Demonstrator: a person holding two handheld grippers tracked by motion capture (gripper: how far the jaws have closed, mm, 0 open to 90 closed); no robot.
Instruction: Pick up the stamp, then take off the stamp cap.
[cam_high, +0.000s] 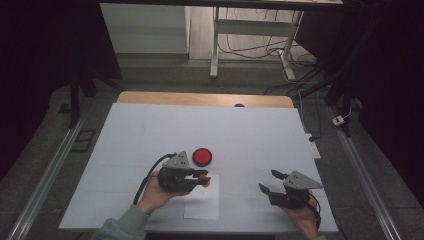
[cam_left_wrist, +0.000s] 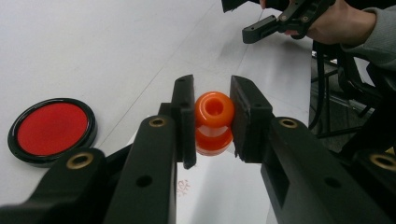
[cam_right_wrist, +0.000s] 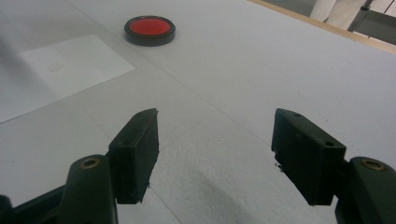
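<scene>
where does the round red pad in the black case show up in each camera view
High view: red pad mid-table, just beyond the left gripper.
Left gripper view: at the left edge, left of the jaws.
Right gripper view: top left, far ahead.
Shared landmark: the white paper sheet beside it.

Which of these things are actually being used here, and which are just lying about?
In use, as far as I can judge:
- left gripper, shut on the orange spool-shaped plastic piece
- white paper sheet beneath it
- round black-rimmed red pad nearby

Idle:
- right gripper, open
- cables on the floor

grey floor (cam_high: 150, 80); white desk frame (cam_high: 250, 25) beyond
</scene>
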